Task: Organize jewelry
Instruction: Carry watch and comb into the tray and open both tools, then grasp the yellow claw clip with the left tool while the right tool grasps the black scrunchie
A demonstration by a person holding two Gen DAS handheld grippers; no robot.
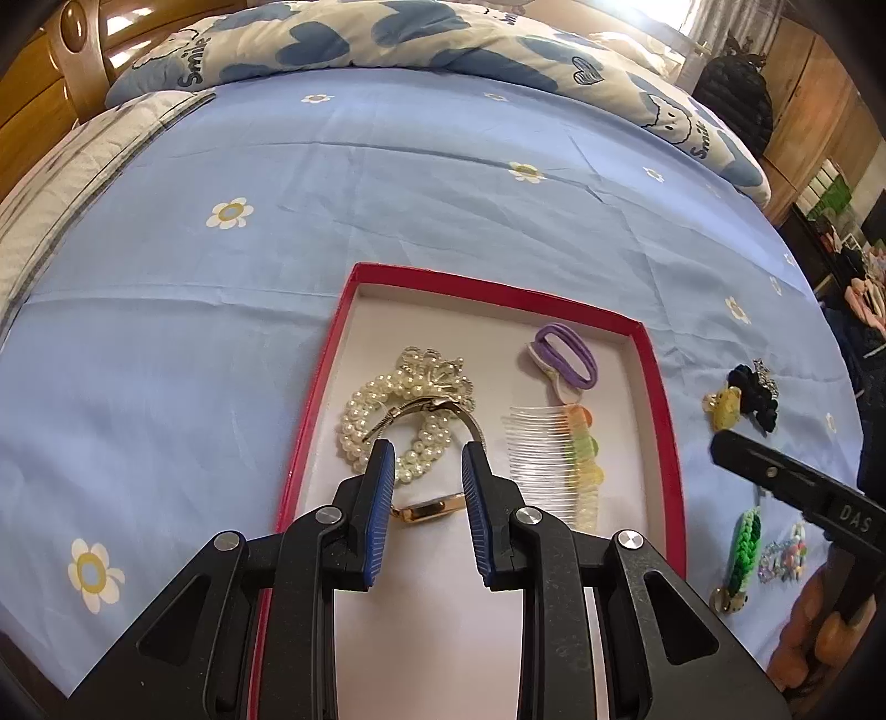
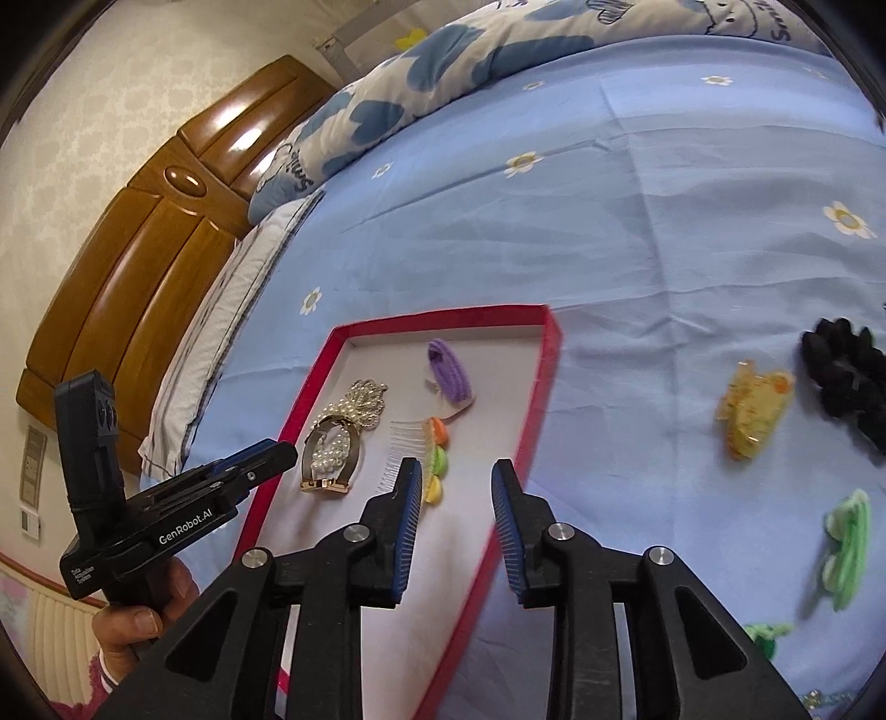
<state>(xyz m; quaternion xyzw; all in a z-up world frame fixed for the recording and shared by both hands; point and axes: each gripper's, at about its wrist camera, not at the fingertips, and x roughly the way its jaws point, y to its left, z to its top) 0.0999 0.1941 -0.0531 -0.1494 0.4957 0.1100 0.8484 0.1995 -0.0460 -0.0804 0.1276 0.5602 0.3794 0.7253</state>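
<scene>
A red-rimmed box (image 1: 318, 387) (image 2: 540, 382) lies on the blue bedsheet. Inside lie a pearl bracelet (image 1: 365, 415) (image 2: 332, 451), a gold watch with a metal band (image 1: 426, 507) (image 2: 326, 484), a purple hair tie (image 1: 565, 351) (image 2: 448, 365) and a clear comb with coloured beads (image 1: 554, 459) (image 2: 426, 459). My left gripper (image 1: 427, 457) hovers open over the watch, with nothing between its blue pads. My right gripper (image 2: 455, 476) is open above the box's right rim, beside the comb, and holds nothing.
On the sheet right of the box lie a yellow claw clip (image 2: 756, 412) (image 1: 722, 407), a black scrunchie (image 2: 847, 371) (image 1: 756, 396), a green braided band (image 1: 742, 545) (image 2: 844, 545) and a beaded piece (image 1: 783, 554). A quilt (image 1: 387, 39) and a wooden headboard (image 2: 160, 266) lie beyond.
</scene>
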